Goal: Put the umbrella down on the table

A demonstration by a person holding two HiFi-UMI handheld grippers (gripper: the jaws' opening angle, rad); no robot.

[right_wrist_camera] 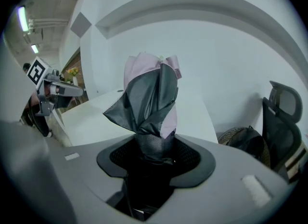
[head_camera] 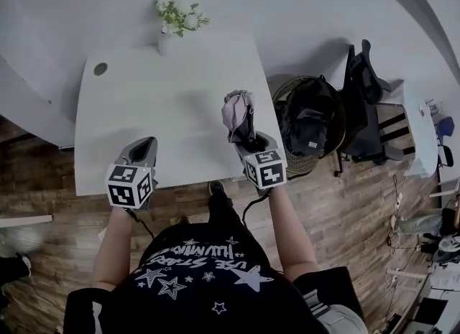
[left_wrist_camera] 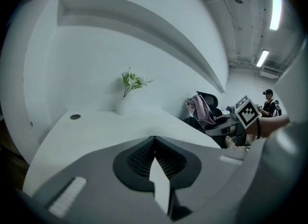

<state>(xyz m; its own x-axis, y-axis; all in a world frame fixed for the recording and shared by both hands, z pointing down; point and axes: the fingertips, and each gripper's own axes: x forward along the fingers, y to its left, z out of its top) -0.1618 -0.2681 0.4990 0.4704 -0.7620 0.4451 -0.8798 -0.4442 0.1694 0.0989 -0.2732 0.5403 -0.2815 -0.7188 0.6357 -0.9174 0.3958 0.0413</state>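
Right hand-held gripper (head_camera: 253,144) grips the umbrella (head_camera: 237,113); flowers (head_camera: 180,13) stand in a vase (head_camera: 162,43).

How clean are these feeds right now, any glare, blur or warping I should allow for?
Head view: sharp, evenly lit, table edges bowed by the lens. Left gripper view: dark corners, ceiling light glares top right. Right gripper view: umbrella crisp, wall curved.

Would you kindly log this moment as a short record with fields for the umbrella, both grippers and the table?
table: white, vase of flowers at far edge
umbrella: folded, pink and dark, standing upright in the right gripper, not yet laid down
right gripper: shut on umbrella, over the table's right side
left gripper: shut, empty, over the table's near left part
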